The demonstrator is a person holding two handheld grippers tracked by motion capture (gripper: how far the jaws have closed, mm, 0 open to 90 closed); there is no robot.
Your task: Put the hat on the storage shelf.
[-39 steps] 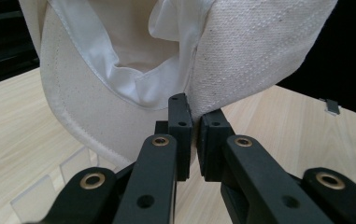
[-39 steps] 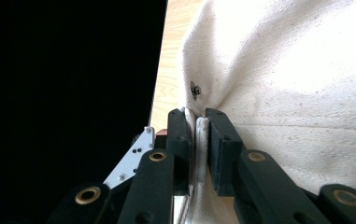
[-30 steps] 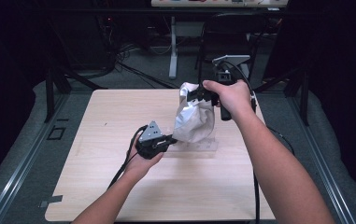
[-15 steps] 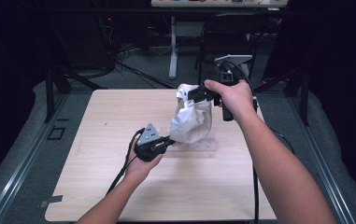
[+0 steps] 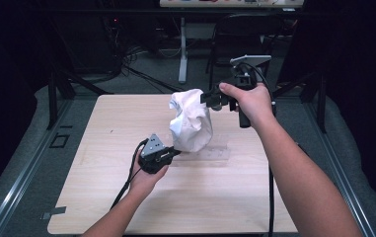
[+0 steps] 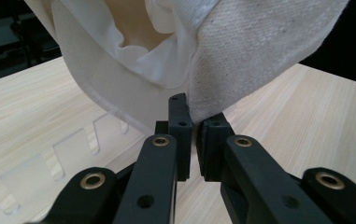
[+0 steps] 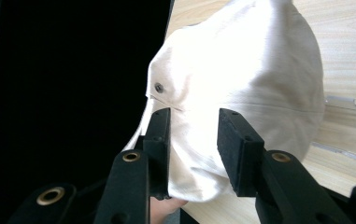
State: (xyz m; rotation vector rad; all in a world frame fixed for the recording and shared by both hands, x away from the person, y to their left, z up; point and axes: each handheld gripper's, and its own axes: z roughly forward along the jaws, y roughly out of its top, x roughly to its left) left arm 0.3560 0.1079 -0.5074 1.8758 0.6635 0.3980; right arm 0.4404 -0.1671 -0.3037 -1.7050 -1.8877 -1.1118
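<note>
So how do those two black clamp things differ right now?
The left gripper sits low by the table, jaws shut on the white cloth's lower edge. The right gripper is raised near the cloth's top; its jaws have just been opening, cloth between them. Both are black and hand-held.

The high view looks forward and down on the pale wooden table (image 5: pixel 101 197); both gripper views sit close against the white cloth cap (image 5: pixel 191 126), also visible from above
</note>
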